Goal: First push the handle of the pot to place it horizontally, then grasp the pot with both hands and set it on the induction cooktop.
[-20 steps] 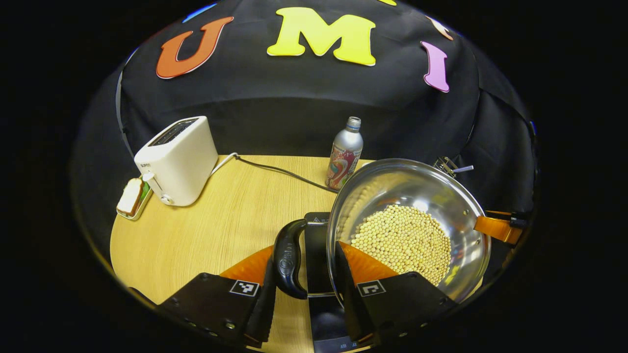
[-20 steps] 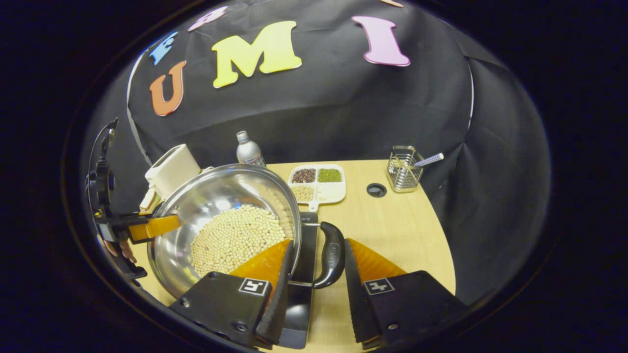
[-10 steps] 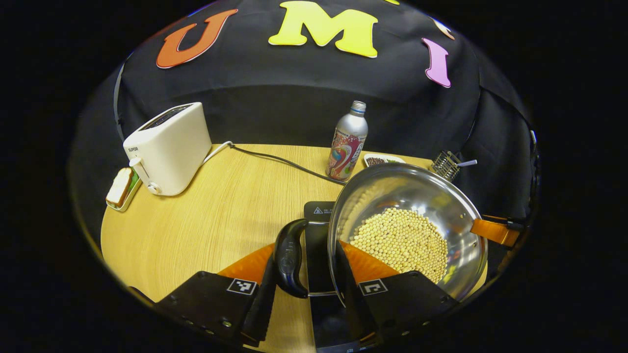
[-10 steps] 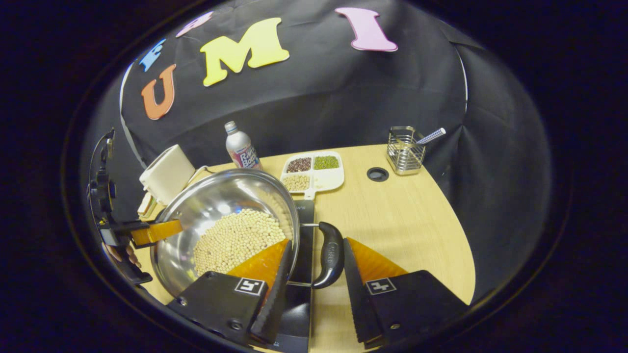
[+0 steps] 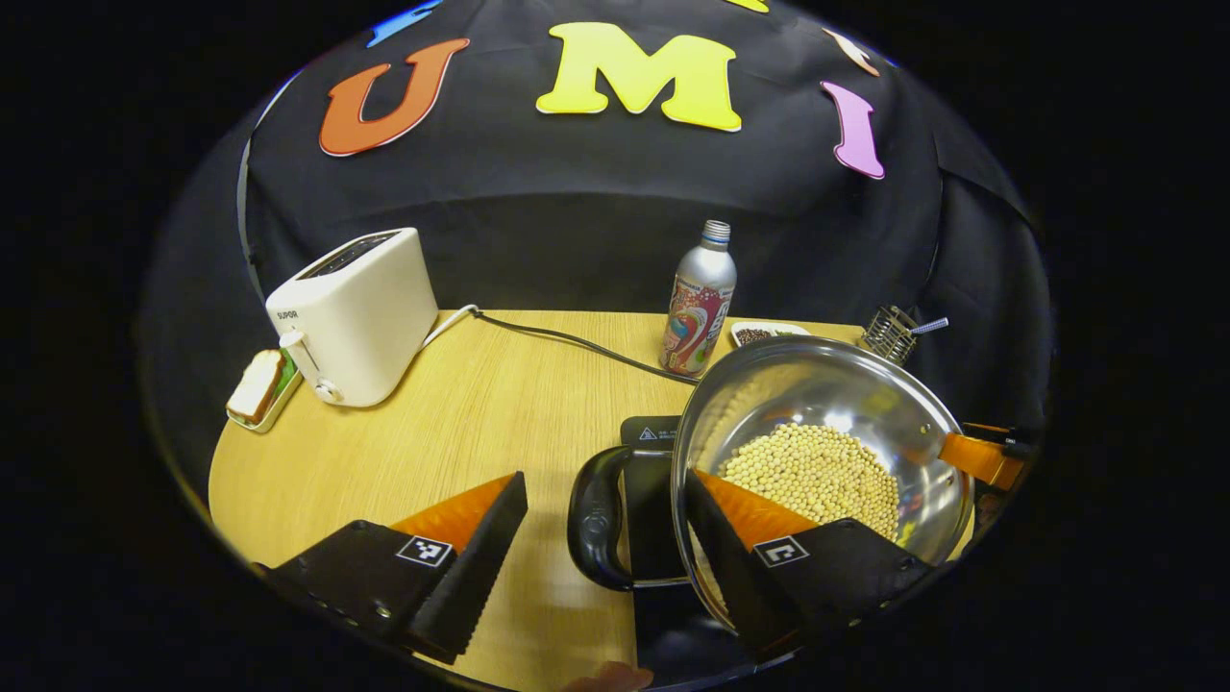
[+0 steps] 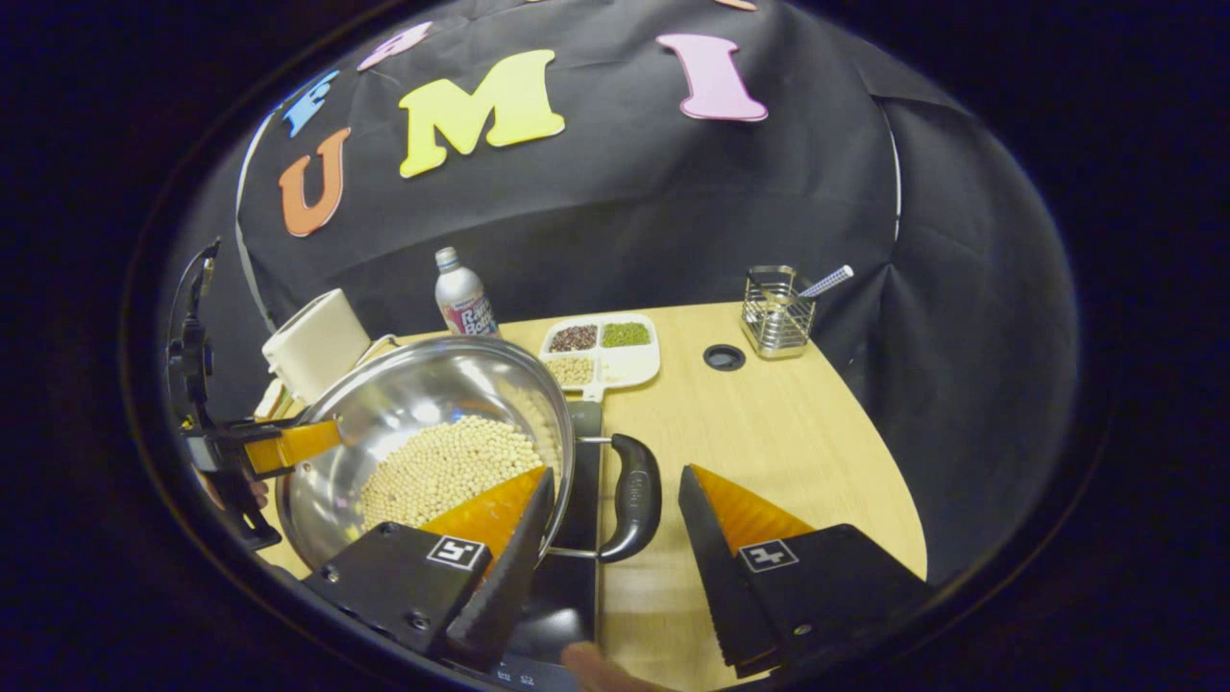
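Observation:
The steel pot (image 5: 826, 370) holds pale beans (image 5: 817, 476) and rests on the black induction cooktop (image 5: 649, 432). Its black side handle (image 5: 594, 519) lies flat between the fingers of my left gripper (image 5: 603, 481), which is open and not touching it. That gripper's right finger reaches over the pot's rim. In the right gripper view, the pot (image 6: 413, 394) sits on the cooktop (image 6: 581, 423). Its other black handle (image 6: 634, 495) lies untouched in the gap of my open right gripper (image 6: 617, 476). The left gripper's orange finger (image 6: 283, 444) shows at the pot's far side.
A white toaster (image 5: 351, 312) with a cable, bread on a small plate (image 5: 258, 384) and a metal bottle (image 5: 699, 312) stand at the back. A sectioned tray of grains (image 6: 603, 348), a wire holder (image 6: 774, 315) and a table hole (image 6: 723, 358) lie to the right.
Both grippers opened and let go of the pot's two handles. The pot has come down a little and now rests on the cooktop.

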Demonstrator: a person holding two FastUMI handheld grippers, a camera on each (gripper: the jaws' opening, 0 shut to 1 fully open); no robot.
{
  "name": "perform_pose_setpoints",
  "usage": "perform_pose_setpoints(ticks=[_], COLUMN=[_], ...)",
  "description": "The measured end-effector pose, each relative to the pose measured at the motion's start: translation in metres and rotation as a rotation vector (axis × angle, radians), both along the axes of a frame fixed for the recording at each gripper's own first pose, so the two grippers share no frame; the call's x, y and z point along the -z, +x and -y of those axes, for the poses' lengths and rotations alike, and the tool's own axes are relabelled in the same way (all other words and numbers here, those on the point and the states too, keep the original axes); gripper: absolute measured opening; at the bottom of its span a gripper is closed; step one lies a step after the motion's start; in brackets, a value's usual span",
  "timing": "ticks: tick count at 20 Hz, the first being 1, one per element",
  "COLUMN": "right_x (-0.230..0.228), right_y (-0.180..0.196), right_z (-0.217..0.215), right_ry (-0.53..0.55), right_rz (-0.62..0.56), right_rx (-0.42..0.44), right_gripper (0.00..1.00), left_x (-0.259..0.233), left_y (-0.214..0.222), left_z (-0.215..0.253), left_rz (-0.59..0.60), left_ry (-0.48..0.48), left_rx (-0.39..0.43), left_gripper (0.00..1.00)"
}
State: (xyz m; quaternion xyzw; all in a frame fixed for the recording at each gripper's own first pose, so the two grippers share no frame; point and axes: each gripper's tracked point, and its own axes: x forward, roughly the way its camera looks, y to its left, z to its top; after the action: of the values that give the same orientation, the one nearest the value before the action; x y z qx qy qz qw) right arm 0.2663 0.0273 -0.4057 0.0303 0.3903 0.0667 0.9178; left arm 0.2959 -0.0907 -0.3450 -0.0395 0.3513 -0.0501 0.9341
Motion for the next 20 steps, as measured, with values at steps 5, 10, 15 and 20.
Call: perform_pose_setpoints(ticks=[5, 10, 15, 20], right_x=[-0.038, -0.09, -0.13, -0.173], right_y=[-0.015, -0.053, -0.099, -0.152], right_z=[-0.001, -0.007, -0.005, 0.003], right_ry=[-0.041, -0.018, -0.024, 0.026], right_rz=[0.159, 0.331, 0.438, 0.508], right_rx=[-0.026, -0.035, -0.027, 0.016], right_gripper=[0.85, 0.82, 0.98, 0.98], left_x=[-0.048, -0.116, -0.171, -0.21], left_y=[-0.021, -0.066, -0.126, -0.185], left_z=[-0.015, -0.018, -0.014, -0.014], left_rz=[0.151, 0.361, 0.517, 0.607], left_ry=[0.025, 0.01, -0.005, 0.032], left_rx=[-0.056, -0.096, -0.1, -0.095], left_gripper=[0.96, 0.96, 0.96, 0.95])
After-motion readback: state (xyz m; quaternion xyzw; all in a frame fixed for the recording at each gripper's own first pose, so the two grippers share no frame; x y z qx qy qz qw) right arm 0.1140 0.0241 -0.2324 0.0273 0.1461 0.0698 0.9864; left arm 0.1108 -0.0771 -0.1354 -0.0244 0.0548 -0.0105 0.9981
